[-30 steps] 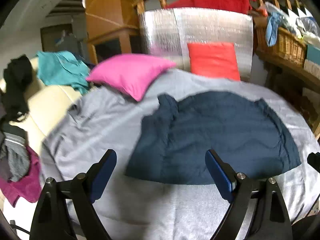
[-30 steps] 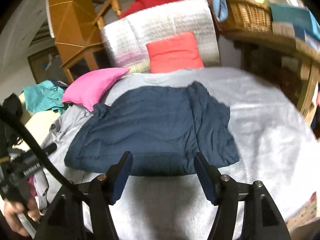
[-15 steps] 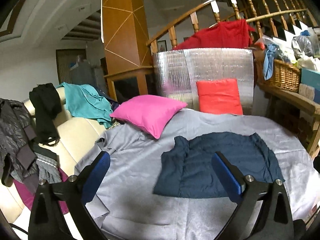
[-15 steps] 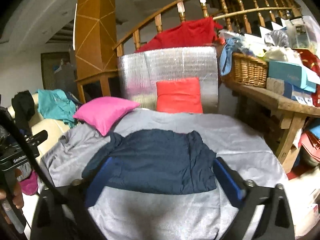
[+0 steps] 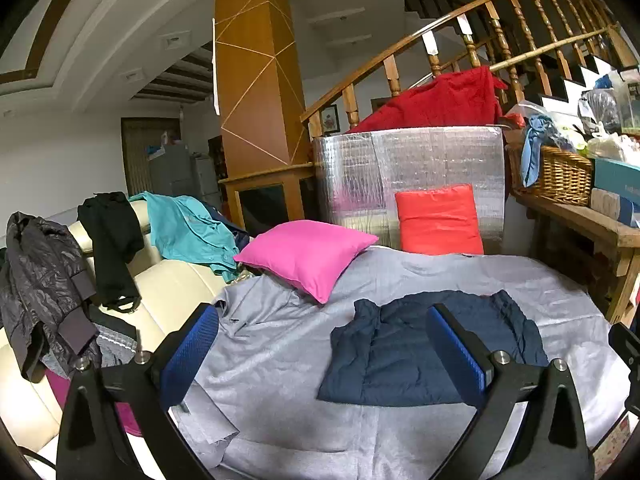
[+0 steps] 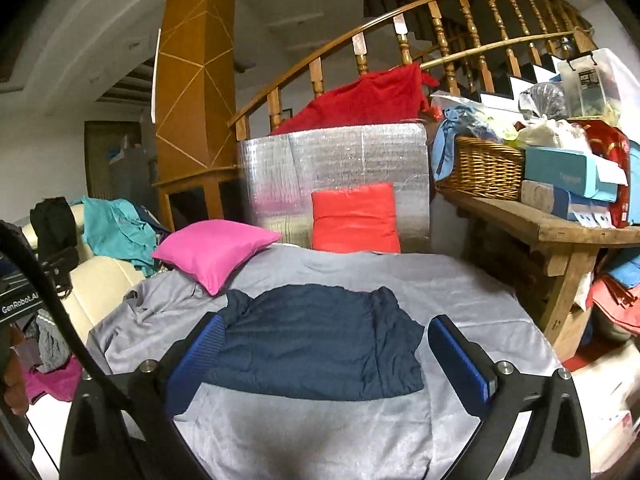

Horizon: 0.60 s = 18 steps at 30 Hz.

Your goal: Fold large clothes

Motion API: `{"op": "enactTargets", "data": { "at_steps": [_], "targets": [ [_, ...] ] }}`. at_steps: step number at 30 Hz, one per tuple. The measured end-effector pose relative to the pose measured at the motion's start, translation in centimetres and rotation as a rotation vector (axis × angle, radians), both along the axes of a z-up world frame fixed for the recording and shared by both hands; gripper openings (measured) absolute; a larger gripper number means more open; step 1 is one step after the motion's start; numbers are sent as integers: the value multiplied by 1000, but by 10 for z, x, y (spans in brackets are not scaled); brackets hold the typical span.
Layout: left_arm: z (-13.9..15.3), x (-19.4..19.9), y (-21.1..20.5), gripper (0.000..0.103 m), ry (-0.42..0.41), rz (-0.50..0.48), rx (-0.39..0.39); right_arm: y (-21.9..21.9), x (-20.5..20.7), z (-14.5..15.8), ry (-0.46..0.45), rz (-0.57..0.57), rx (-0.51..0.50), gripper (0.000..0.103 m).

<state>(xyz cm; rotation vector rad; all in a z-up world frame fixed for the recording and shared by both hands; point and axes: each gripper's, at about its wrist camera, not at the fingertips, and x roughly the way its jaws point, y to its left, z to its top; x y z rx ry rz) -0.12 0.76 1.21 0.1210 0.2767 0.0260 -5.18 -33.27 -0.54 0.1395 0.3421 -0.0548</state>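
The left gripper point(image 5: 322, 344) and the right gripper point(image 6: 326, 354) both hung spread wide and empty, their jaws having just been opening, with nothing between the pads. Ahead of them the navy garment point(image 6: 320, 344) lay folded into a rough rectangle on the grey sheet point(image 5: 280, 344), just in front of the pink cushion point(image 5: 308, 252). It looked soft, light and probably padded, though the fisheye blurred its seams, so the near corners seemed the best hold.

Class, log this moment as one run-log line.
left hand-held gripper: open, empty | right hand-held gripper: open, empty | navy garment: folded on grey sheet
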Motion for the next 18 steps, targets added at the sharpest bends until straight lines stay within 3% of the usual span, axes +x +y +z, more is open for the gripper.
{"op": "enactTargets", "data": {
  "at_steps": [18],
  "targets": [
    [-7,2,-3,103,27,21,-3,2,3,-7,-1,7,31,103]
  ]
}}
